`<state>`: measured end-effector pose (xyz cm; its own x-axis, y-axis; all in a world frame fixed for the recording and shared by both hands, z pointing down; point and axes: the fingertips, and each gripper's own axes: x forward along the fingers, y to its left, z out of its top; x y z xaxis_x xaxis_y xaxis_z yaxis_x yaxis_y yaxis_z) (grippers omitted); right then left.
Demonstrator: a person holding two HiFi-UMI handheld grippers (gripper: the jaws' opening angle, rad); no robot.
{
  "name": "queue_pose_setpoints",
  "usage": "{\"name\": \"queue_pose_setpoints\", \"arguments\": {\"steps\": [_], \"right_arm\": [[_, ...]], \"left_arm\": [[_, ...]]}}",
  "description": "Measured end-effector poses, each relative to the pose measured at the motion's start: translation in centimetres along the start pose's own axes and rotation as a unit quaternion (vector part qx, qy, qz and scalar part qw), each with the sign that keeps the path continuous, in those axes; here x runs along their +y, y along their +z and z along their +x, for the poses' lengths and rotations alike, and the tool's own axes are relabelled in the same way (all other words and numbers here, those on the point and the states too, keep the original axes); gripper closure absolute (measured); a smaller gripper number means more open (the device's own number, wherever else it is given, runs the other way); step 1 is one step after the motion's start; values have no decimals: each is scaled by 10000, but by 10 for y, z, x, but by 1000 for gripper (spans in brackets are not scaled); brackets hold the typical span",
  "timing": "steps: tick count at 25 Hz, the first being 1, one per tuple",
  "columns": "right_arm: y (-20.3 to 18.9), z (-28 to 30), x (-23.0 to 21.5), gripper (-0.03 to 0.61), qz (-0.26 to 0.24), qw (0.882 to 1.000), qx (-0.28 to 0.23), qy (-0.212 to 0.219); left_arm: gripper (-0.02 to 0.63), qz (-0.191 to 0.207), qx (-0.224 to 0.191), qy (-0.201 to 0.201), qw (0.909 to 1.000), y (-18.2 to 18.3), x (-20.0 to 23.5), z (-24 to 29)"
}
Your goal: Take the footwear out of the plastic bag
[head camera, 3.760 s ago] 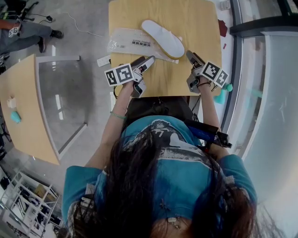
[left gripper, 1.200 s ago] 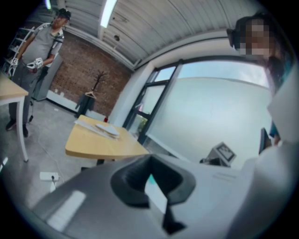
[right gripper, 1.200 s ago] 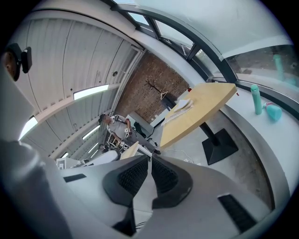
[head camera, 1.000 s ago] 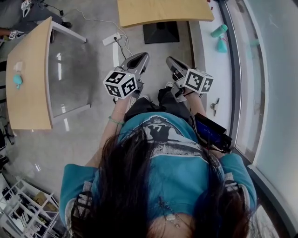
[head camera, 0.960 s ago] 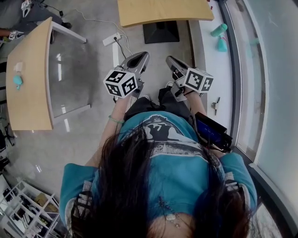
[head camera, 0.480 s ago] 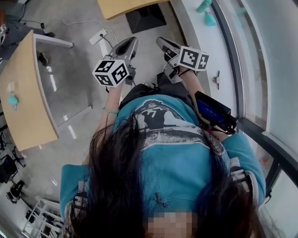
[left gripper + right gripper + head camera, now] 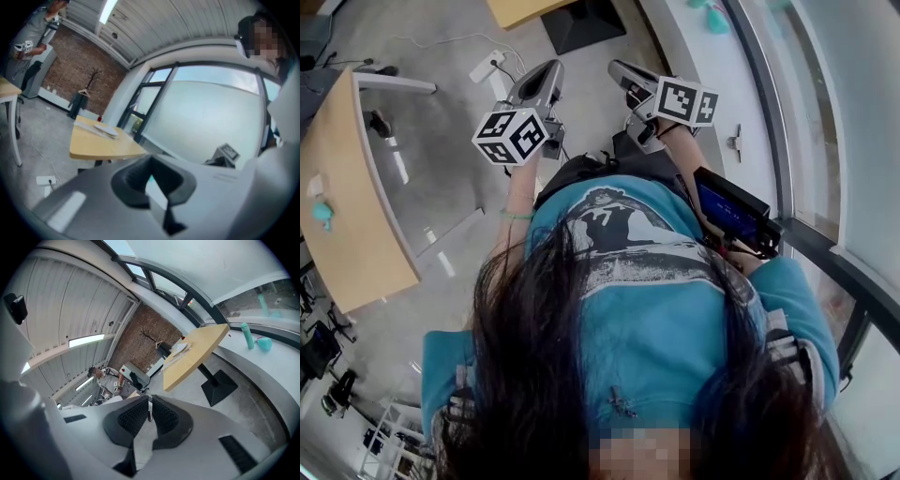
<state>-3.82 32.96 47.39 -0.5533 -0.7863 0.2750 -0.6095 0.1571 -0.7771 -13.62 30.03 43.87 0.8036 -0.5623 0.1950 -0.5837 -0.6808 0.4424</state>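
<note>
While grey left gripper (image 7: pixel 151 180) and grey right gripper (image 7: pixel 150 414) hover mid-air, left jaws shut and empty, right jaws nearly together and empty, white flat slipper (image 7: pixel 106 130) just beside clear plastic bag (image 7: pixel 84 124) on distant pale wooden table (image 7: pixel 101 145).

The white flat slipper (image 7: pixel 108 131) lies sole-flat on the top of a light wooden table (image 7: pixel 96 146), far off and small in the left gripper view. It is pale, long and low, with one end pointing toward the window side. Beside it the clear plastic bag (image 7: pixel 88 125) lies flat and limp as a thin, glossy strip running away from the slipper along the same table top. The two meet at one end, but whether the slipper rests on the bag or only touches it cannot be told. In the right gripper view the slipper (image 7: pixel 180 348) is a small white patch near the table's far end.
</note>
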Motion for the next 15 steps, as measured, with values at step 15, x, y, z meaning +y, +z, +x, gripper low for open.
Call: {"name": "queue_pose_setpoints", "arguments": {"steps": [15], "right_arm": [[0, 2, -6, 543, 22, 10000, 9, -38]], "left_arm": [[614, -158, -90, 95, 9998, 0, 9, -4]]}}
